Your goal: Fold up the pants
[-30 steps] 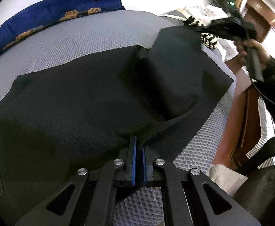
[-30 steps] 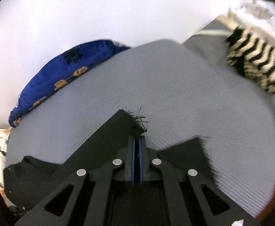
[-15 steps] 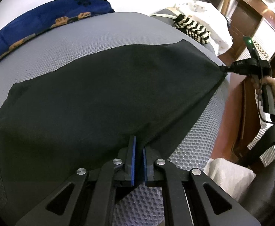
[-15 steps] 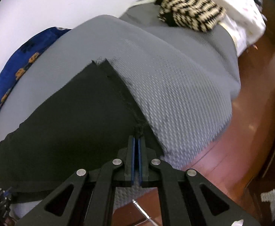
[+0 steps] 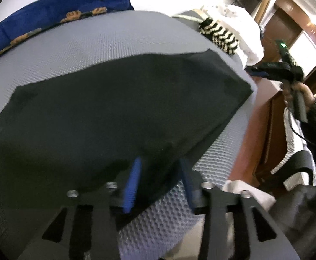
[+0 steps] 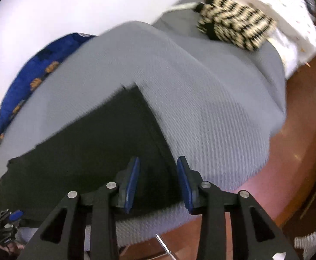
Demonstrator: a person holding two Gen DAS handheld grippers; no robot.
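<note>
1 pair of black pants (image 5: 119, 112) is lying flat on the grey bed (image 5: 97, 43). The 2 grippers, left (image 5: 159, 179) and right (image 6: 158, 179), are hanging over the pants' near edge, jaws just having been opening, gripping nothing. 1 blue pillow (image 5: 49, 15) and 1 striped cloth (image 6: 233, 28) are lying beyond the pants.

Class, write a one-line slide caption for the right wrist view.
Right claw, jaws just opened, hovers over the corner of black pants spread on a grey mattress.

A home bedroom: grey mattress (image 6: 212, 99) mid-frame, blue pillow (image 5: 49, 19) upper left, white bedding (image 6: 272, 15) upper right, wooden floor (image 6: 305, 134) at right.
</note>
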